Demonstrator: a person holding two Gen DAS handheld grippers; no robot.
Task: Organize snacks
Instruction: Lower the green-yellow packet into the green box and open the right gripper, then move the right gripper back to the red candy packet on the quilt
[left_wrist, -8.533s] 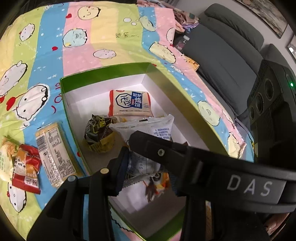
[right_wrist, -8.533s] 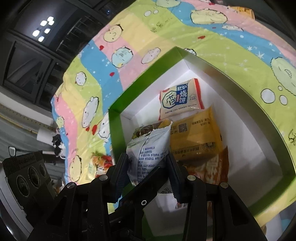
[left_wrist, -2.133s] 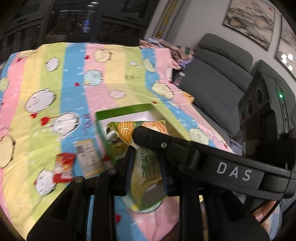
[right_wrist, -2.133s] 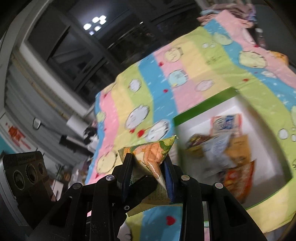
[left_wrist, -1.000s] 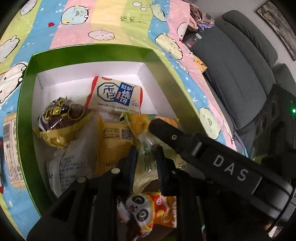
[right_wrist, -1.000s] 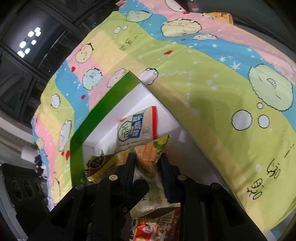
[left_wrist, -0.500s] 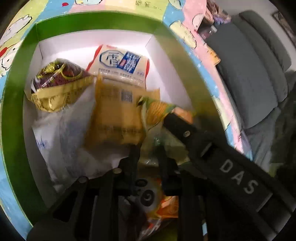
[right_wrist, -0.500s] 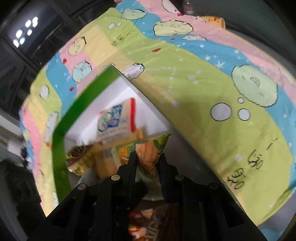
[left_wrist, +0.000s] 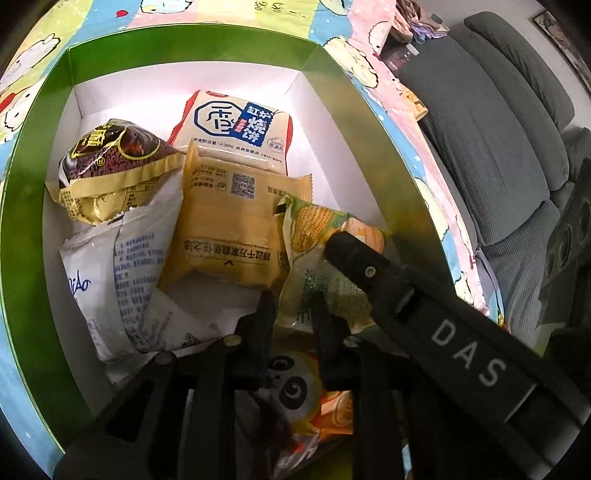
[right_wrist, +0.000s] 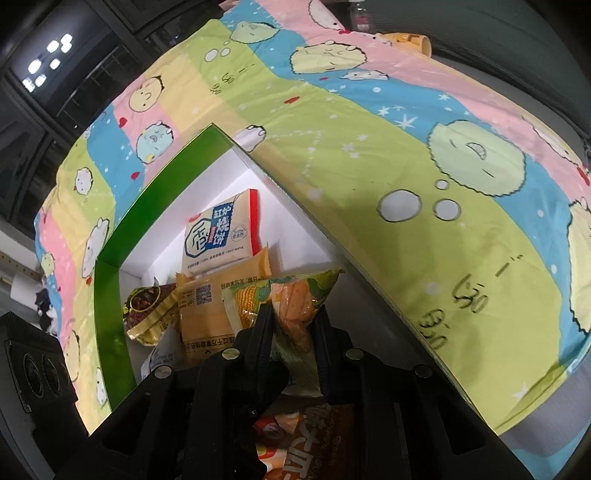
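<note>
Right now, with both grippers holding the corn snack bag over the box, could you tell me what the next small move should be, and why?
Probably lower it a little, then open both. The corn snack bag is clamped by the left gripper and right gripper inside the green box, just above the orange packet.

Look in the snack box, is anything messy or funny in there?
A bit messy: the packets in the green box lie crooked and overlapping. Oddest, both the left gripper and the right gripper pinch the same corn snack bag.
</note>
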